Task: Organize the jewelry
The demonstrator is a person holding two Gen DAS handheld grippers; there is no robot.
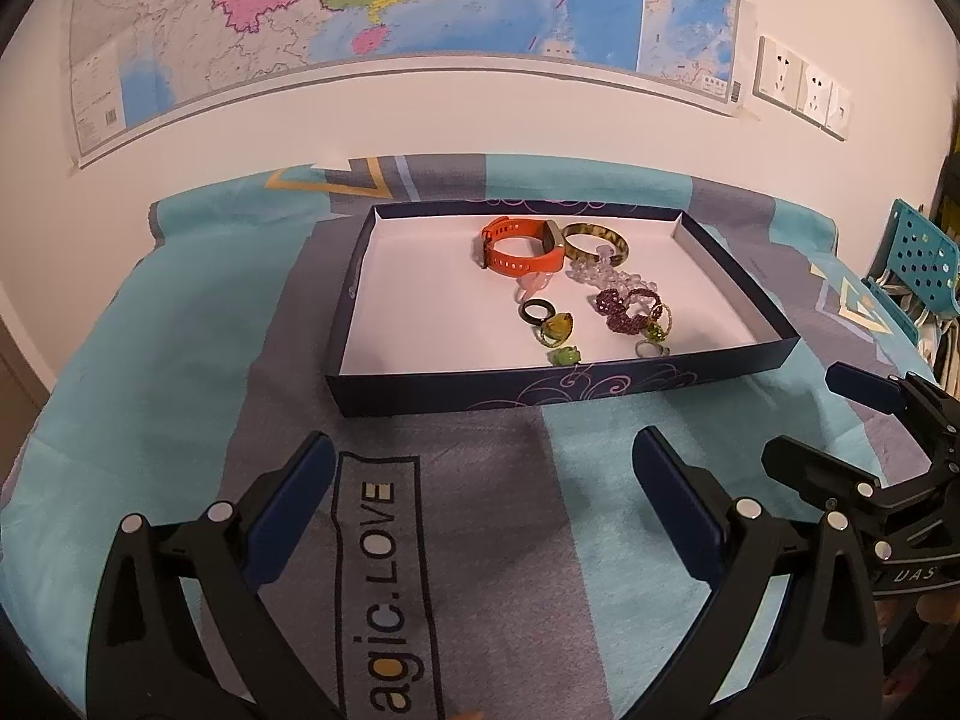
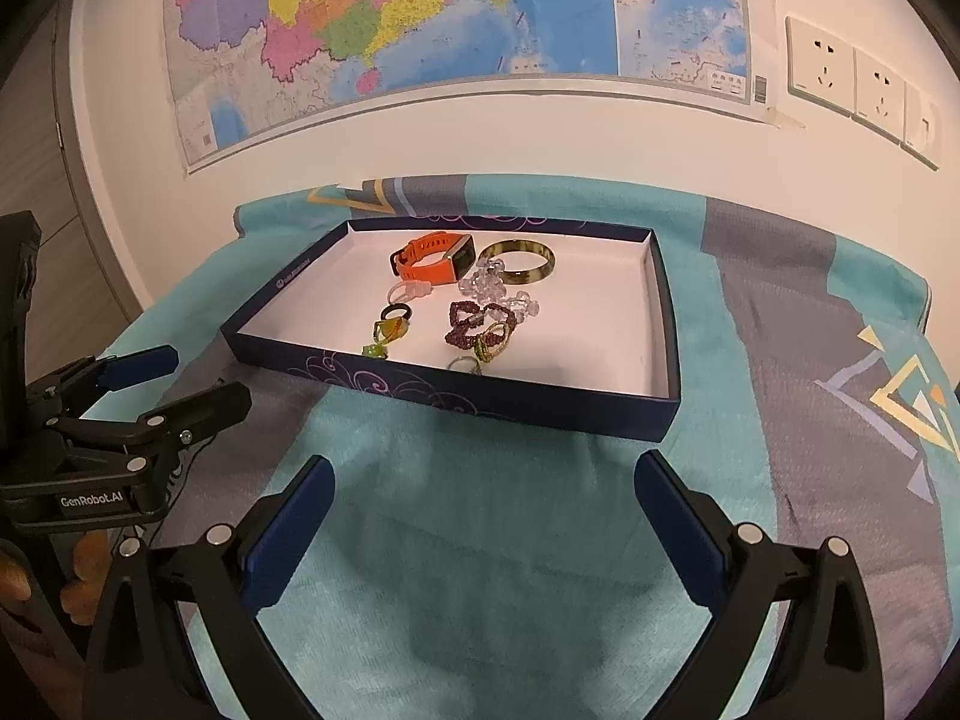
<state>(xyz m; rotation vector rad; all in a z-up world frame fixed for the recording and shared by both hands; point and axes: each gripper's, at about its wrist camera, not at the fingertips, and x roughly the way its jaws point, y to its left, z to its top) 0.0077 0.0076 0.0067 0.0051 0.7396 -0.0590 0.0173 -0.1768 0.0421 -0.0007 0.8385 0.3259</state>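
Both tongs, left [image 1: 480, 480] and right [image 2: 480, 498], hover wide open and empty before the tray [image 1: 744, 300], jewelry [image 1: 600, 294] gathered inside for sorting.

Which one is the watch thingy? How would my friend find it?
Look at the dark blue box with the white inside, lying on the teal blanket. At the back of the jewelry pile is the bright orange watch band, beside a brownish-green bangle. It is the only orange strap with holes.

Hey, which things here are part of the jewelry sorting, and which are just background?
Job: box, orange watch, bangle, clear beads, purple beads, rings.
Background: map, sockets, blanket, chair.
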